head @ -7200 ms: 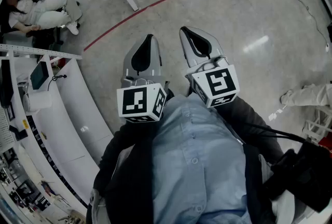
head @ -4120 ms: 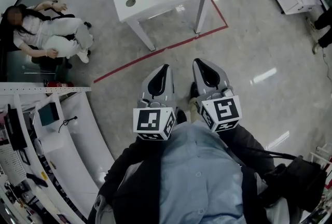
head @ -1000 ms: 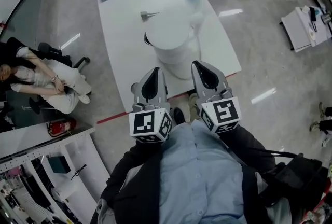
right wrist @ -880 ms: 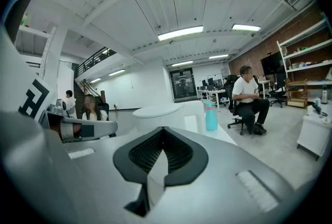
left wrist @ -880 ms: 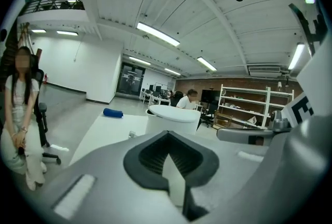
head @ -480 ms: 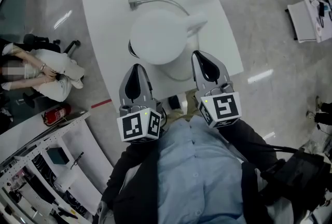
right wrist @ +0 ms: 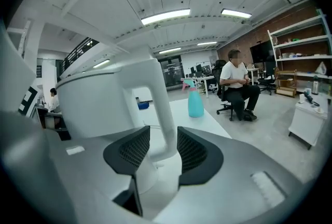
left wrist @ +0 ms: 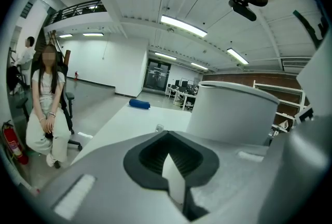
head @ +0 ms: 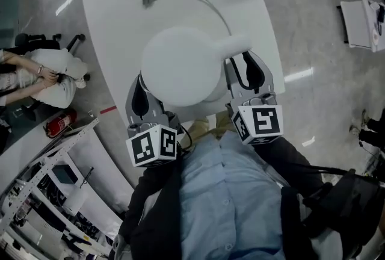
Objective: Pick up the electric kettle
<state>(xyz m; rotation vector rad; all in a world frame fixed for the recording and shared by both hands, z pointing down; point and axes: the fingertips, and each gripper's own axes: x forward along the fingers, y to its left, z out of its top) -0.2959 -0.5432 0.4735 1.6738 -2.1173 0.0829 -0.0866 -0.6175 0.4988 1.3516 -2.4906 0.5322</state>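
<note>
White kettle (head: 177, 69) on table (head: 111, 21), left tongs (head: 139, 100), right tongs (head: 248, 71) flanking it

right claw (right wrist: 158, 149) jaws just opened around kettle handle (right wrist: 157, 106), left claw (head: 139, 98) moved up beside kettle (head: 177, 72)

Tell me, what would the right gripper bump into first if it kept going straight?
The handle of the electric kettle. It stands between the jaws of the right gripper, which have just been opening and seem not to press it.
</note>
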